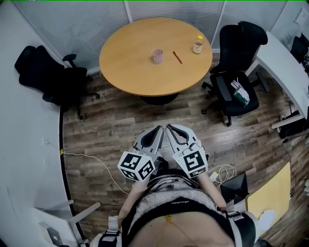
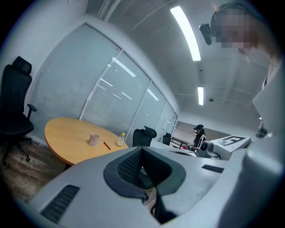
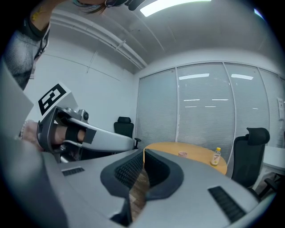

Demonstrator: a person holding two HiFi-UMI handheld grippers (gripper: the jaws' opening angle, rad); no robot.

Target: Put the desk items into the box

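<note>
Both clenched, both empty
My left gripper [image 1: 159, 129] beside my right gripper [image 1: 170, 128]; bottle [image 1: 198, 44] near the table's [image 1: 130, 72] right edge

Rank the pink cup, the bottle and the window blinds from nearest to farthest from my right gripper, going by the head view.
Measured from the right gripper in the head view:
1. Pink cup, near the middle of the round table, almost straight ahead.
2. Bottle, at the table's far right edge.
3. Blinds, on the wall beyond the table.
</note>
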